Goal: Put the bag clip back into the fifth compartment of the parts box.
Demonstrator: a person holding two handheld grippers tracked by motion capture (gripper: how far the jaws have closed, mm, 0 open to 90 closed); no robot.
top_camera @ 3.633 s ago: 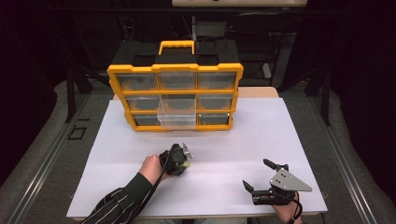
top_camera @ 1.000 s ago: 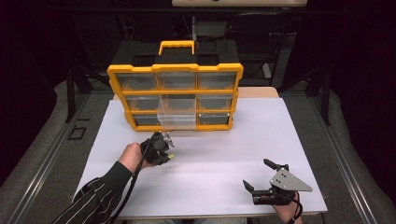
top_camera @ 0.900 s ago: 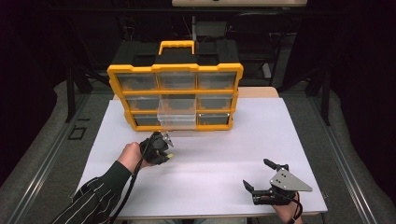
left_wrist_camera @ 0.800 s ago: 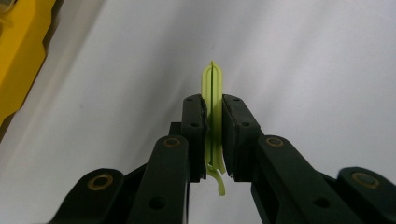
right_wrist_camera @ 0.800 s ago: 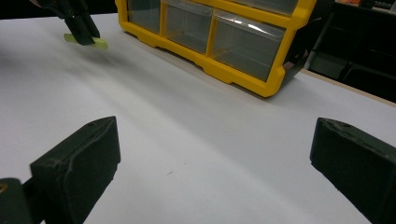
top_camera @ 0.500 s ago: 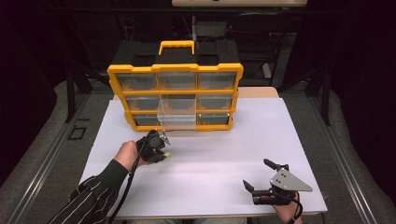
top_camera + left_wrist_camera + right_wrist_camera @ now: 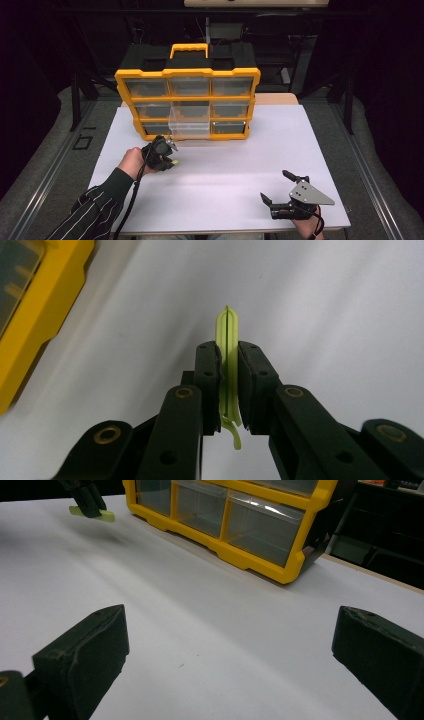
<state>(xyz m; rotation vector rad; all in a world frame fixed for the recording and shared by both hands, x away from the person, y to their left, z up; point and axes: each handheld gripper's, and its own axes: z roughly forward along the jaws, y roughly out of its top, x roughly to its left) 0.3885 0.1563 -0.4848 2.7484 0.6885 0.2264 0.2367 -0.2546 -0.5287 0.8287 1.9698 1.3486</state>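
One small yellow-green clip [image 7: 228, 365], a thin flat plastic piece, sits pinched edge-on between the two black jaws of the left tool [image 7: 228, 385], its pointed tip sticking out past the pads and a curled tail hanging below them; in the high view it shows as a pale sliver at the front of the left tool [image 7: 161, 153], just above the white table [image 7: 225, 165] and near the lower left corner of the organiser. From the right tool's view the same clip [image 7: 95, 514] appears far off, held level by dark jaws over the table. There is one organiser [image 7: 188, 102], a yellow-framed case with a yellow handle on top and nine clear drawers in three rows of three; one of them, a drawer [image 7: 189, 126] in the middle column, stands pulled out toward the person. The person's left hand [image 7: 131, 161] with a striped sleeve holds the left tool. The right tool [image 7: 284, 192], one of two tools in all, rests at the near right of the table with its jaws spread wide and nothing between them, well apart from the organiser. Compared with 3.6 seconds ago, the left tool has moved left and farther up the table toward the organiser, while the right tool has stayed where it was.
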